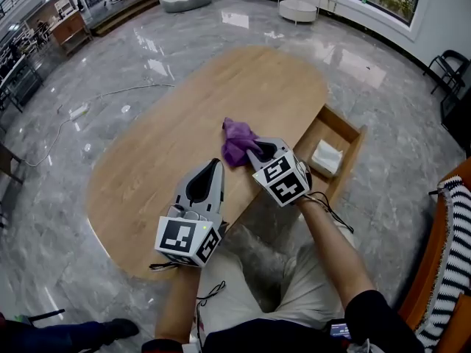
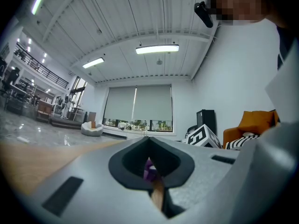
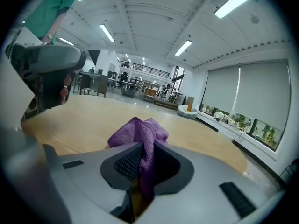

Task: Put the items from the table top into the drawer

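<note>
Now the right gripper (image 1: pixel 254 151) is clenched on a fold of the purple cloth (image 1: pixel 237 138), which lies on the wooden table (image 1: pixel 169 138). At the cloth's 3 o'clock, the drawer (image 1: pixel 352 134) stands open. The left gripper (image 1: pixel 214 165), at 7 o'clock, is clenched on nothing.

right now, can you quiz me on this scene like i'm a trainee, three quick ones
1. True or false: the right gripper has its fingers shut on the purple cloth.
2. What lies in the open drawer? A: a white folded item. B: a purple cloth. C: nothing.
3. Fill in: the fingers of the left gripper are ___ and hold nothing.
Key: 1 true. 2 A. 3 shut.
</note>
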`<state>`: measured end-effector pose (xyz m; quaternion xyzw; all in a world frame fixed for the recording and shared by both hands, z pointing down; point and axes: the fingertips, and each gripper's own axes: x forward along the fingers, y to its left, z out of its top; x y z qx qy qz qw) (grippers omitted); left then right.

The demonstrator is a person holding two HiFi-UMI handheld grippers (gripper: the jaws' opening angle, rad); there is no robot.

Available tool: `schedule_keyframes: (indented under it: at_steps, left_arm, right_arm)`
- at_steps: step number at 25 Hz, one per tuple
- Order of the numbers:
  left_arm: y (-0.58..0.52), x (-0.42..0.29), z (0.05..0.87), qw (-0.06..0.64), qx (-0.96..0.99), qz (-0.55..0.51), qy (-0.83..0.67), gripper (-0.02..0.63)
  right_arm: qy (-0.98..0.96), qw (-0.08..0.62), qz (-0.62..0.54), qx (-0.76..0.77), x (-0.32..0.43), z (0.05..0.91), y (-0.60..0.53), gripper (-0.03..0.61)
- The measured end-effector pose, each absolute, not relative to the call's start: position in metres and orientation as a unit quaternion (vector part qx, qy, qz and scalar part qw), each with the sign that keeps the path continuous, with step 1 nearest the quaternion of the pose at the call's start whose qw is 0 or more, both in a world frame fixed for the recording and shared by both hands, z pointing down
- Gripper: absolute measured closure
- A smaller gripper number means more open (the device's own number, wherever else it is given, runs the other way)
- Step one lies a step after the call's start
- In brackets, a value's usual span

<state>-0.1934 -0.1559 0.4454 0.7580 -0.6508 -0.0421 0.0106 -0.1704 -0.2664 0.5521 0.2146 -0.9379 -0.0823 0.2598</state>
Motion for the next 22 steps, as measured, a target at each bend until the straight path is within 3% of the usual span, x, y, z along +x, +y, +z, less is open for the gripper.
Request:
schedule_keyframes:
  at_steps: [22]
  left_arm:
    - [-0.192, -0.163, 0.448, 0.013, 0.777, -0.039, -0.628, 0.611]
  right_arm:
    - [-0.949, 0.167, -0.048, 0.263, -0.116, 0.514, -0.298, 0.509]
